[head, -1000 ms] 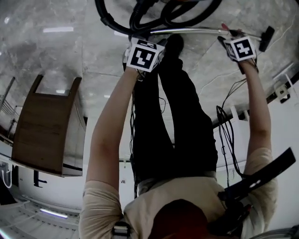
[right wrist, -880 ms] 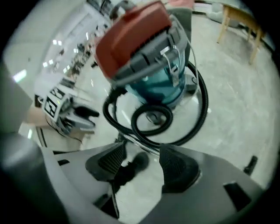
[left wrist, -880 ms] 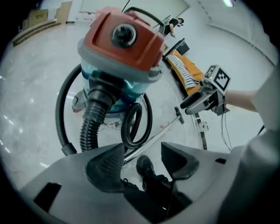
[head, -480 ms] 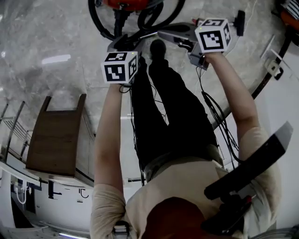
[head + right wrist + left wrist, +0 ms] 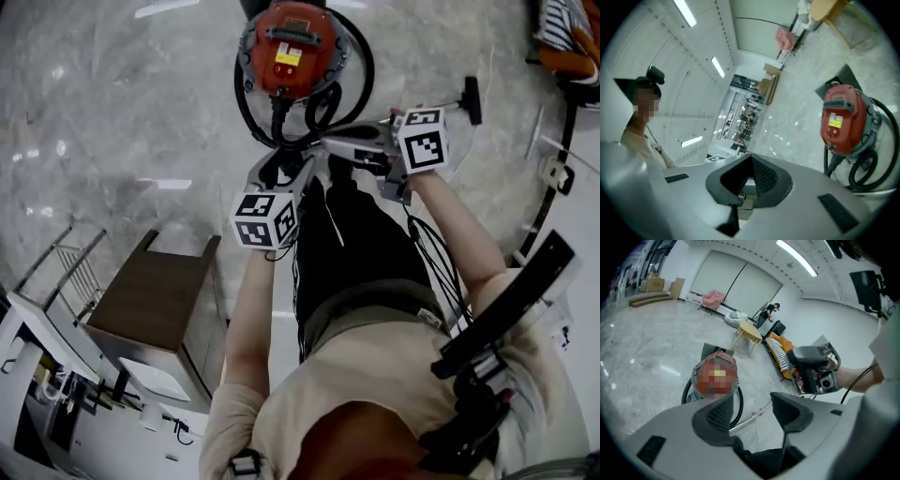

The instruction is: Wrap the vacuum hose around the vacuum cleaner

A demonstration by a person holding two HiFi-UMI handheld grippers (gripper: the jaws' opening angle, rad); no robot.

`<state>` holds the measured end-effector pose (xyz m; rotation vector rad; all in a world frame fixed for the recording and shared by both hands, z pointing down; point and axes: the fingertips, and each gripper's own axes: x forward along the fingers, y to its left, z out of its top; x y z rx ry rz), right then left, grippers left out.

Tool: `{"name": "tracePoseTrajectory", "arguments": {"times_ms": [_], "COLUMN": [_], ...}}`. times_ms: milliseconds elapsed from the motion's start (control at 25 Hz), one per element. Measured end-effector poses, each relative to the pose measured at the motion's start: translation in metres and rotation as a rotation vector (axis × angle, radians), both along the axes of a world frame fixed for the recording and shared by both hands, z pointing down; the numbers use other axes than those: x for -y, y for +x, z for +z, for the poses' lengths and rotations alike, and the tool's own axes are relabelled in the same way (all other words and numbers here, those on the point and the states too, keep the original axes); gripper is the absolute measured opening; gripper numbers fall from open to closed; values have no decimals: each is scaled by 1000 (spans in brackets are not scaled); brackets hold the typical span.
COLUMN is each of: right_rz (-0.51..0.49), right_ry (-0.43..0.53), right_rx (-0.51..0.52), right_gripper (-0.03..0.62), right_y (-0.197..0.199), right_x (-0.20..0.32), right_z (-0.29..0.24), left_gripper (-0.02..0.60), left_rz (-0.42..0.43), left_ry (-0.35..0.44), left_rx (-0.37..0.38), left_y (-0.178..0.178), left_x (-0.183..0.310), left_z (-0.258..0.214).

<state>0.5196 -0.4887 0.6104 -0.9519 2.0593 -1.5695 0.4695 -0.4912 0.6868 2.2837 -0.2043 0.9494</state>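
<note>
The red vacuum cleaner [image 5: 292, 47] stands on the marble floor in front of my feet. Its black hose [image 5: 361, 80] loops round its body. A metal wand [image 5: 441, 105] with a floor head [image 5: 472, 98] lies to the right. My left gripper [image 5: 281, 171] points at the vacuum, short of the hose, jaws open and empty [image 5: 752, 408]. My right gripper [image 5: 345, 150] points left, just near of the hose loops, and its ribbed pads [image 5: 759, 176] meet with nothing between them. The vacuum [image 5: 843, 119] and hose [image 5: 862, 168] show at the right of the right gripper view.
A brown wooden cabinet [image 5: 155, 300] stands at my left, beside white shelving [image 5: 56, 375]. Cables [image 5: 553, 169] run along the floor at the right, near an orange object [image 5: 562, 37]. A light wooden table [image 5: 750, 333] and a pink seat [image 5: 712, 298] stand far off.
The head view has swung so the whole vacuum now shows. My right gripper has left the wand's end and moved left to the middle. My left gripper has drawn back toward my body.
</note>
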Motion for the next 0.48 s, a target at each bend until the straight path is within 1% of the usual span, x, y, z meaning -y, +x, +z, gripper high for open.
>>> {"name": "tracePoseTrajectory", "arguments": {"times_ms": [80,120,200,280,400,480], "right_rz": [-74,-101,-119,-124,-154,-170], "right_ry": [63,94,149,195,244,273], "right_rx": [-47,-52,-12,27,27,36], "right_gripper": [3,3,3,3,3,3], "right_y": [-18,-26,-39,-47,-62,-72], "right_x": [0,1,4,6,-1,-8], "right_z": [-39,-60,-101,-134,-173,-198], "left_gripper": [268,268,268,268,268,268], "left_rz": [-26,-42,-62,-58,-44,-57], "left_ry": [13,12,21,56,121,171], "left_rx": [-40,-56,-73,-86,-106,-113], "left_y": [2,1,-6,-13,-27,-38], "left_x": [-3,-5,-11,-14,-17,-13], "left_z": [-35,-52,-84,-115,-160,-189]}}
